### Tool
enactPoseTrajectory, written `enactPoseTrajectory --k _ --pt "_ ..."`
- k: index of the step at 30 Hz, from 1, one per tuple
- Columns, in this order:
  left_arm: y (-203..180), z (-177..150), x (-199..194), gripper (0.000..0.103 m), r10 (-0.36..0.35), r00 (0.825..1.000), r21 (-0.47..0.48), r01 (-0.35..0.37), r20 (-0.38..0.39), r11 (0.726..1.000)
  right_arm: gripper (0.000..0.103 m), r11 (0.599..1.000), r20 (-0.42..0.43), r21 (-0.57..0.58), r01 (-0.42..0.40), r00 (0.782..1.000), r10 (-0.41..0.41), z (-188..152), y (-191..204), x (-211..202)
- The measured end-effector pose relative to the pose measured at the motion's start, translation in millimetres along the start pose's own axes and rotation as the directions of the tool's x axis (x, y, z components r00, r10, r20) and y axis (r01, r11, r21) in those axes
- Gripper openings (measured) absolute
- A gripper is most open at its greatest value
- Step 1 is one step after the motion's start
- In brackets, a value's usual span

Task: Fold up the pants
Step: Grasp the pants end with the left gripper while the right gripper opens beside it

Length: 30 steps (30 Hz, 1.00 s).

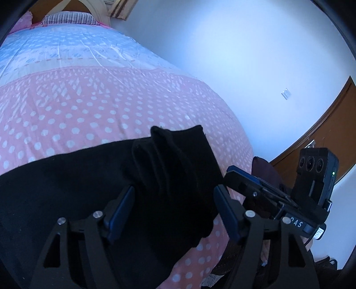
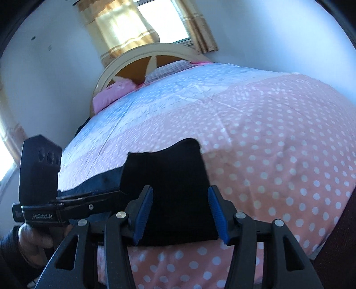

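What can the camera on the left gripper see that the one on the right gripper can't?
Only the left wrist view shows the brown wooden door and the wall switch. Only the right wrist view shows the window, its curtains and the pink pillow. Both show the black pants on the polka-dot bedspread, with the open left gripper and open right gripper over them.
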<state>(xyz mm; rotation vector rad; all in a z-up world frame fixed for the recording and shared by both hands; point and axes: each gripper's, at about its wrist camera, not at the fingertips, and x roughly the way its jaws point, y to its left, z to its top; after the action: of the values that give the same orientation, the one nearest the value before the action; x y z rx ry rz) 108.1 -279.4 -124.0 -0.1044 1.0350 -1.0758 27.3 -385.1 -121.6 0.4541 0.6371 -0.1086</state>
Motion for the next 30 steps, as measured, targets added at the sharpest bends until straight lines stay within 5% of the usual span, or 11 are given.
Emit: enactPoseTrajectory --k 3,7,9,12,17,20,21,30 --pt "-3 3 0 0.072 0.031 1.000 0.018 -0.031 0.006 0.999 0.053 0.999 0.006 0.045 0.010 1.000 -0.010 1 -9 -1" --pt "-10 5 4 0.046 0.074 0.997 0.031 -0.074 0.011 0.997 0.053 0.998 0.011 0.065 0.014 1.000 -0.015 1 -14 -3" --pt "-14 4 3 0.046 0.100 0.995 0.040 -0.101 0.019 0.994 0.053 0.998 0.009 0.060 0.014 1.000 -0.014 1 -13 -2" --pt "-12 5 13 0.060 0.149 0.989 0.043 -0.150 0.006 0.988 0.053 0.999 0.004 0.040 0.005 1.000 -0.005 1 -9 -1" --pt "-12 7 12 0.060 0.166 0.986 0.023 -0.167 0.007 0.986 0.053 0.999 0.012 0.035 -0.004 1.000 0.004 2 -9 -1" --pt "-16 7 16 0.039 0.146 0.989 0.054 -0.145 -0.009 0.988 0.053 0.999 0.021 0.045 -0.002 1.000 0.001 2 -10 -1" --pt "-18 7 17 0.015 0.154 0.988 0.072 -0.153 -0.014 0.986 0.053 0.999 0.024 0.047 0.000 1.000 -0.001 2 -10 -2" --pt "-26 19 -17 0.010 0.077 0.996 0.060 -0.080 0.041 0.995 0.054 0.998 0.055 0.059 0.006 0.998 -0.009 2 -12 -10"
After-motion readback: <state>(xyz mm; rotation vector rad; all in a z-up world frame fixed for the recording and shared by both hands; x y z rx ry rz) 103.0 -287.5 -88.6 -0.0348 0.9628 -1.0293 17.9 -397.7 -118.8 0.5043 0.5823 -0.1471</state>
